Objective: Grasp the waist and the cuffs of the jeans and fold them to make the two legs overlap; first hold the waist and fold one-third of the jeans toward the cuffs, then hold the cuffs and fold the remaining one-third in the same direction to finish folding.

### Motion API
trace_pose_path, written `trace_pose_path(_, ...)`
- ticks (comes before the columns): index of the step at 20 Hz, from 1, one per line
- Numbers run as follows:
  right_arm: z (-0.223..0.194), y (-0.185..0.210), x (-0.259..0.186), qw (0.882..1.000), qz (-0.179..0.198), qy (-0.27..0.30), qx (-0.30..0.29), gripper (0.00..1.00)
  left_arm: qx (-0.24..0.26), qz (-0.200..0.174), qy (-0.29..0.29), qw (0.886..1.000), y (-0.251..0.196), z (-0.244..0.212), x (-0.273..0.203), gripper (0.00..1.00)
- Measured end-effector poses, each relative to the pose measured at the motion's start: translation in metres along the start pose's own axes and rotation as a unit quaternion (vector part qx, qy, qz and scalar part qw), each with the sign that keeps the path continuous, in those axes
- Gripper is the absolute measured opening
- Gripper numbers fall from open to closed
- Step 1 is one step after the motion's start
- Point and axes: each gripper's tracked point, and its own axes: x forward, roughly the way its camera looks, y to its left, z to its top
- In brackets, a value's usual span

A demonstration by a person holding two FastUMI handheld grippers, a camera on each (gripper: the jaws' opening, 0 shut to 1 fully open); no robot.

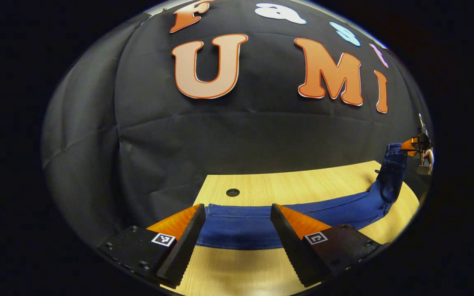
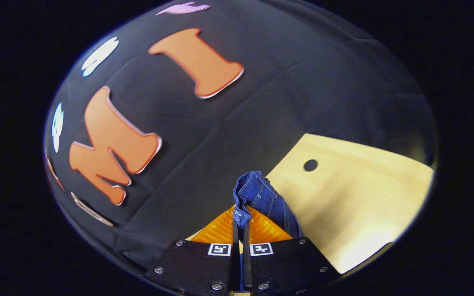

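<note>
The jeans, soft, heavy denim, lie along the surface toward its far edge; the right gripper pinches one lifted end, the left gripper gapes wide before the other.

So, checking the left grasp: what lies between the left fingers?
In the left gripper view, the jeans lie between the open left fingers, on the table.

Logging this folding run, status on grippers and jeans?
Left gripper open, fingers astride the jeans lying flat on the table. Right gripper shut on jeans end, lifted off table. Nothing in the way.
</note>
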Motion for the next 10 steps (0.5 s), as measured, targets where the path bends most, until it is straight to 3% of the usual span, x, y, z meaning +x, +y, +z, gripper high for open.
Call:
trace_pose_path(5,-0.094,0.075,0.012,0.998,0.034,0.045,-0.019,0.02,-0.008,-0.011,-0.005,1.000,0.038,0.001,0.007,0.98)
trace_pose_path(10,-0.211,0.108,0.026,0.992,0.048,0.115,-0.033,0.02,-0.009,-0.010,-0.006,1.000,0.068,-0.005,0.010,0.98)
